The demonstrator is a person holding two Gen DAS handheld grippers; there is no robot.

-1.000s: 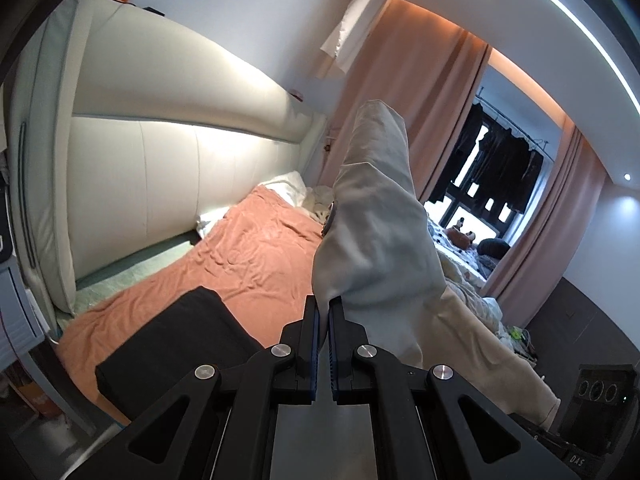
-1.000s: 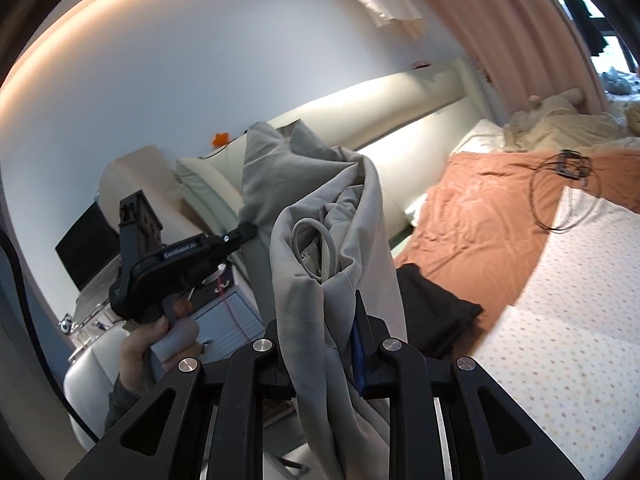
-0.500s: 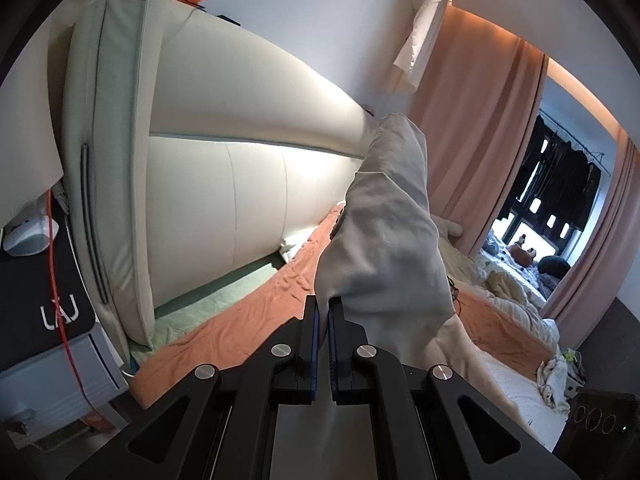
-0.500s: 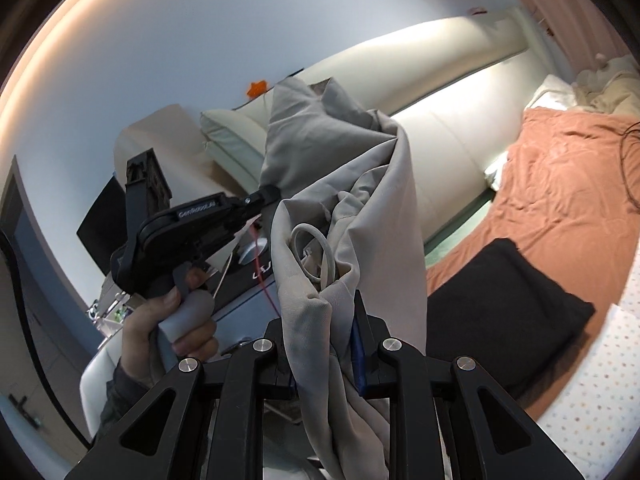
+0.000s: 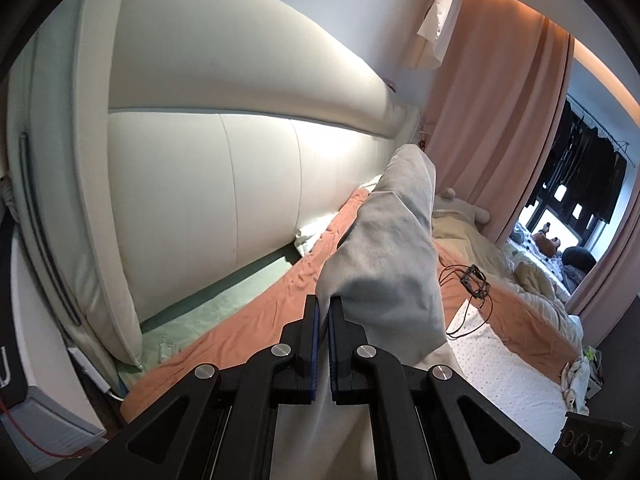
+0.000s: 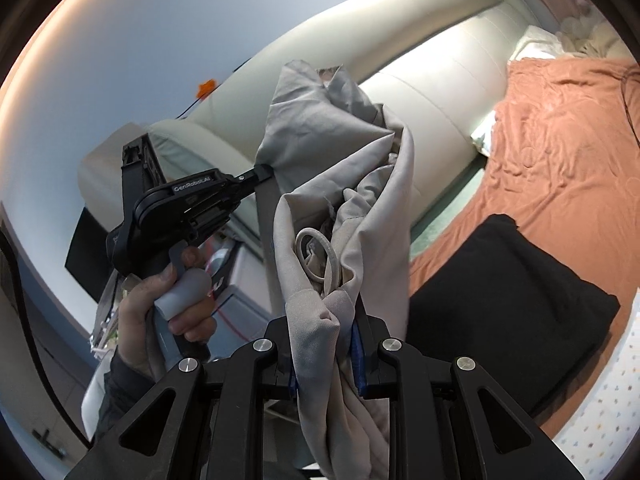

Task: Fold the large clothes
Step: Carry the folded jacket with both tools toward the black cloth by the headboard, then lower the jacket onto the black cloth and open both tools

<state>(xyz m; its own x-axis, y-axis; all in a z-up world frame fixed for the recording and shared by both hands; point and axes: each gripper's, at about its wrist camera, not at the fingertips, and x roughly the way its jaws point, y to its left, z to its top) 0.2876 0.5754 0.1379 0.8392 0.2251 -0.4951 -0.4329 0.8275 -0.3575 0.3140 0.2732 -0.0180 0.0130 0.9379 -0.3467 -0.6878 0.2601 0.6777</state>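
Both claws have swung in towards the padded cream headboard (image 5: 248, 184) and dipped over the past second, carrying the pale grey cloth garment (image 6: 340, 184) with them, and the folded black cloth bundle (image 6: 504, 292) now fills more of the right wrist view. The left claw (image 5: 323, 300) is clenched tight on a thin edge of the garment, whose cloth rises past its tips and drapes down to the right; from the right wrist camera that same claw (image 6: 262, 172) shows pinching the cloth's upper corner, gripped by a person's hand (image 6: 168, 304). The right claw (image 6: 324, 316) is clenched on a thick bunch of the same garment, its drawstring loop (image 6: 316, 256) showing just above the jaws. Held at two separated points and clear of the bed, the garment likely hangs so its weight pulls it straight before it is laid down for folding. The rust-orange bed sheet (image 5: 280, 300) lies open below, the probable landing spot, with the black bundle already set aside near the headboard end.
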